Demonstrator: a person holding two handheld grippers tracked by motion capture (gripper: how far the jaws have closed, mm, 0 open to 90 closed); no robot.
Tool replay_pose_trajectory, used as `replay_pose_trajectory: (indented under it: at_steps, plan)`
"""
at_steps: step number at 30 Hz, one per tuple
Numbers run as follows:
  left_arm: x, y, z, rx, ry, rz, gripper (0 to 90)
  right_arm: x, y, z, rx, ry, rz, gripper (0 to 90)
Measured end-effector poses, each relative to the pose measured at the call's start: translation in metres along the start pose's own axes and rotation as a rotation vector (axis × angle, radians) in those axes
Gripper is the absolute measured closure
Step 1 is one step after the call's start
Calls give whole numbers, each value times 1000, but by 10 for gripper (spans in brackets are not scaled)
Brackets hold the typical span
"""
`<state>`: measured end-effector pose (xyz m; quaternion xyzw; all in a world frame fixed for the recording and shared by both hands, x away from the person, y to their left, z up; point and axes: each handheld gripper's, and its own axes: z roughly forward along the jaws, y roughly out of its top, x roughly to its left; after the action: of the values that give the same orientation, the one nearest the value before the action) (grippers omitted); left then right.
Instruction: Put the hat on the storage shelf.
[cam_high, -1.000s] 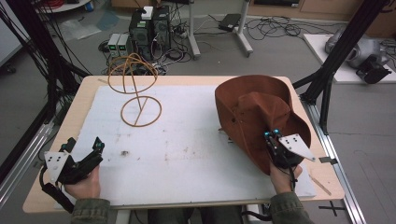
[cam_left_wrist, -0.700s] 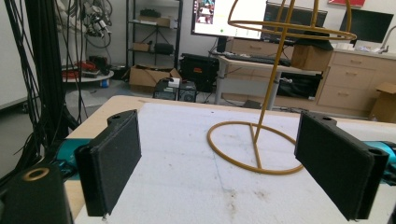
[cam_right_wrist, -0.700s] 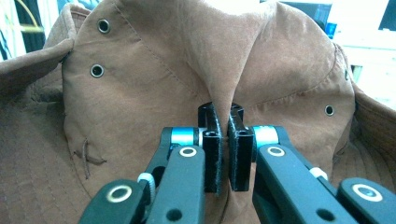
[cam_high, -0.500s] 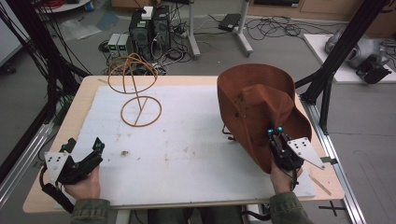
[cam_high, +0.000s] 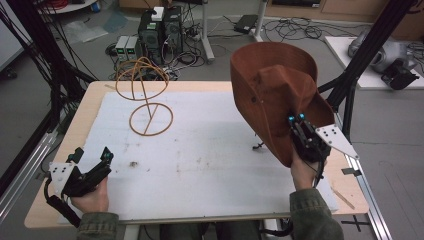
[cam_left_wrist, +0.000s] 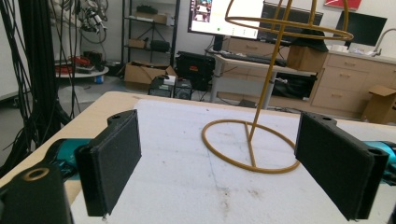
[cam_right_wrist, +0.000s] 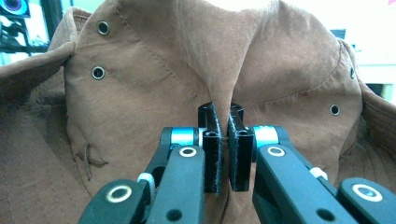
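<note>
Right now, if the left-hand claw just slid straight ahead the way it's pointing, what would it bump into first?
Probably the wire hat stand: its ring base lies ahead between the left gripper's open jaws, across bare white table cover. Depth is hard to judge.

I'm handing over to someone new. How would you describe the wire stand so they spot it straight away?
Start at the white mat covering the wooden table, then look to its far left corner. The wire stand is there: a thin mustard-yellow ring base, a slim post, and looped hoops on top. It is see-through wire, unlike the solid brown hat held up at the right.
</note>
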<state>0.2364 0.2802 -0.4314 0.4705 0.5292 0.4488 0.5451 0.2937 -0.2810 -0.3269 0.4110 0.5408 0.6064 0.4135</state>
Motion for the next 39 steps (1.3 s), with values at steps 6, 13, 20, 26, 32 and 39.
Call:
replay_pose_trajectory:
  at_steps: [6,13,20,26,32,39]
  plan:
    - [1,0,0,-5,-4,-10,149,22,30,31,-19,58,-16,870]
    - [4,-1,-1,-11,4,-28,149,59,46,75,-26,129,-25,870]
    - [11,-1,-2,-16,19,-51,149,106,56,119,-40,215,-27,870]
    - [16,-2,-4,-16,25,-69,149,150,71,152,-54,273,-32,869]
    - [17,-3,-3,-16,23,-74,149,189,89,182,-69,328,-30,869]
    - [17,-3,-4,-16,19,-77,149,226,101,212,-59,378,-30,869]
